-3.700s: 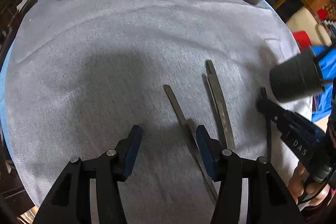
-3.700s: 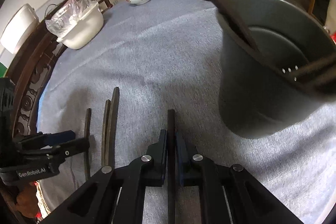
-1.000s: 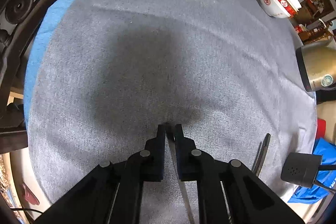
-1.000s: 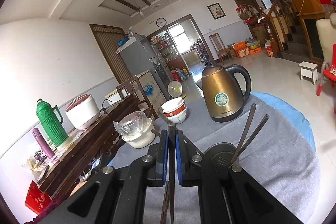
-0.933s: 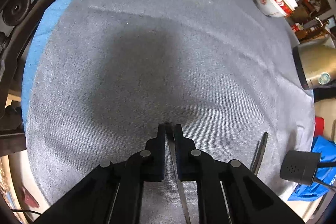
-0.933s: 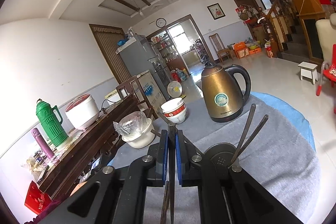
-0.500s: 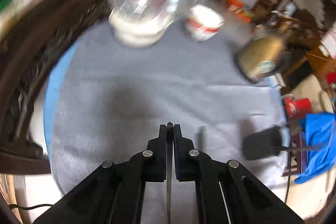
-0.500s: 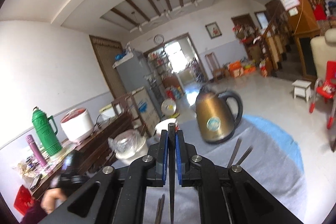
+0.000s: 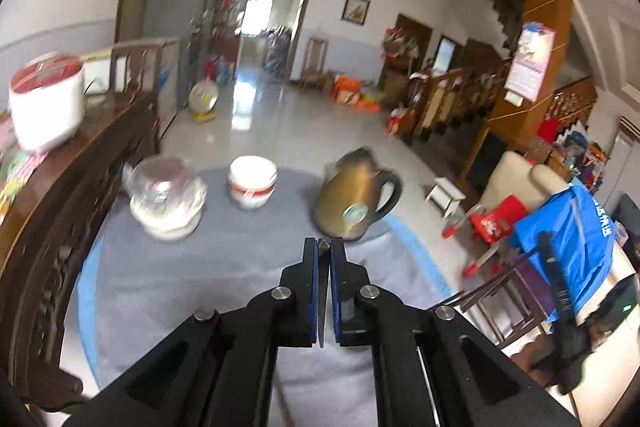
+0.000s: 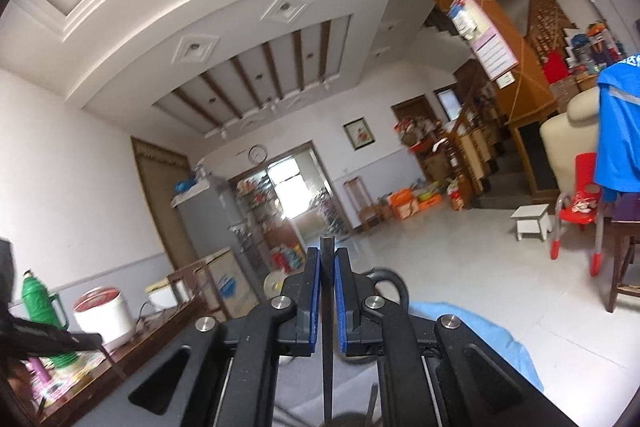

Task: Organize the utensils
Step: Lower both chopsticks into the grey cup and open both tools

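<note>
Pinching utensil (image 9: 322, 291) between left hand-held gripper (image 9: 323, 247) pads.

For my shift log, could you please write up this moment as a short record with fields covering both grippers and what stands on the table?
left gripper: shut on a thin dark metal utensil, raised and facing across the table
right gripper: shut on a dark flat-ended utensil strip, pointed up toward the room
table cover: grey cloth
on the cloth: brass-coloured electric kettle, white bowl with red band, white pot under clear plastic
image quality: left wrist view motion-blurred
</note>
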Demonstrator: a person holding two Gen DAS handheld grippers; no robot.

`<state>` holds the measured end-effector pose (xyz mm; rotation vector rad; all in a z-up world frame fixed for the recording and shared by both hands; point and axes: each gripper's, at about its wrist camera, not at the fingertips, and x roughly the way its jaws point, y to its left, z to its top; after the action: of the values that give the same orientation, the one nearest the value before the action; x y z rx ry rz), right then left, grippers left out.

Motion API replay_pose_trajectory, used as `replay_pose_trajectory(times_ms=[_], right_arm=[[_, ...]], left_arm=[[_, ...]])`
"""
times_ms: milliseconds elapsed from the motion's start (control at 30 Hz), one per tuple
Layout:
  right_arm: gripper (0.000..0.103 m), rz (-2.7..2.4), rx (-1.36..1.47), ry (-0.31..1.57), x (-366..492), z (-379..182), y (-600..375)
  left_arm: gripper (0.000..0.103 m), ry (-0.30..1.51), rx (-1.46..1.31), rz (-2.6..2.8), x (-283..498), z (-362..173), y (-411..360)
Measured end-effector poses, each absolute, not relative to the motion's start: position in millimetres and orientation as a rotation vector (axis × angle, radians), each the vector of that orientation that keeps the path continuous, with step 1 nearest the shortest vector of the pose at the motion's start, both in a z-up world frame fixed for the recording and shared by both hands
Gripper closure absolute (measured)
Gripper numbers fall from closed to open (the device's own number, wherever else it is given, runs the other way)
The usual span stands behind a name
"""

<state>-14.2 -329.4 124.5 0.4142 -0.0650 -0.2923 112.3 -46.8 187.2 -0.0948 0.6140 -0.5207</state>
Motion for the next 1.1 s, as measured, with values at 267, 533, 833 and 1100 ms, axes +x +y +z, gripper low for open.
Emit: replay_pose_trajectory(times_ms=[267,533,833,1100], right_arm=[[0.095,-0.325,0.360,0.005,21,112,-323],[0.095,-0.301,0.390,0.109,28,87,-329],[0.092,-0.200,0.503,0.205,20,72,-347],[0.033,-0.211,0.603,0.103,-25,71,-365]], left_arm=[[0.097,0.544,-0.113,-0.589,125,191,-104],[0.097,0.615,-0.102,-0.571,159,124,-150],[0.084,0.693,-0.024,-0.586,153,100,-143],[0.042,0.574,0.061,-0.510,106,111,-95]])
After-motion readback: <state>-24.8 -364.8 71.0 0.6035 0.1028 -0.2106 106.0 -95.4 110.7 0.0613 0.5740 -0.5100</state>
